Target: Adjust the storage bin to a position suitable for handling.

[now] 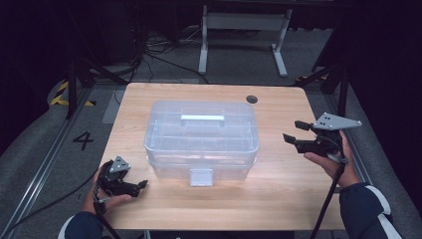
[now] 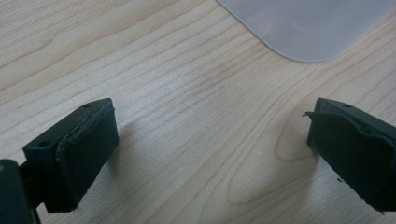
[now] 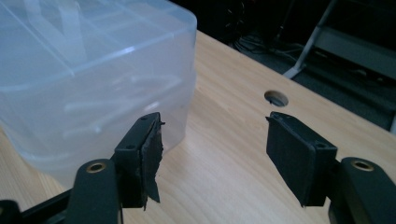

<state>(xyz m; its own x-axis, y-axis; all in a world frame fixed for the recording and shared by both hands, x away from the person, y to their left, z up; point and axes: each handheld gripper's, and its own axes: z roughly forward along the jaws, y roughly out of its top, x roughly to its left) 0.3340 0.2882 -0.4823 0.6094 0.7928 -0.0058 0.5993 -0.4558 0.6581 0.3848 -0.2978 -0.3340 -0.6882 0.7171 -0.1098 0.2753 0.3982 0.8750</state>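
Sat near the middle of the wooden table [image 1: 278,199]: a clear plastic storage box [image 1: 201,139], lid closed, grey handle [image 1: 202,118] lying flat on top, latch [image 1: 201,177] at its near wall.

Held low at the table's near-left corner: the left gripper [image 1: 142,184], jaws spread wide with nothing between them. Between and beyond its fingers [image 2: 74,154] in the left gripper view, bare wood grain; farther ahead and toward the right-hand finger, a rounded corner of the translucent box [image 2: 308,28], well clear of both pads.

Raised off the table at the box's right: the right gripper [image 1: 294,132], grey three-cornered plate [image 1: 337,121] on top, jaws likewise spread and empty. In the right gripper view, just beyond the left-hand finger [image 3: 144,154], the box's rounded corner [image 3: 93,93], contact impossible to judge. Ahead of the gap, nearer the right-hand finger, a round cable hole [image 3: 276,98] in the tabletop. Between the fingers, plain wood.
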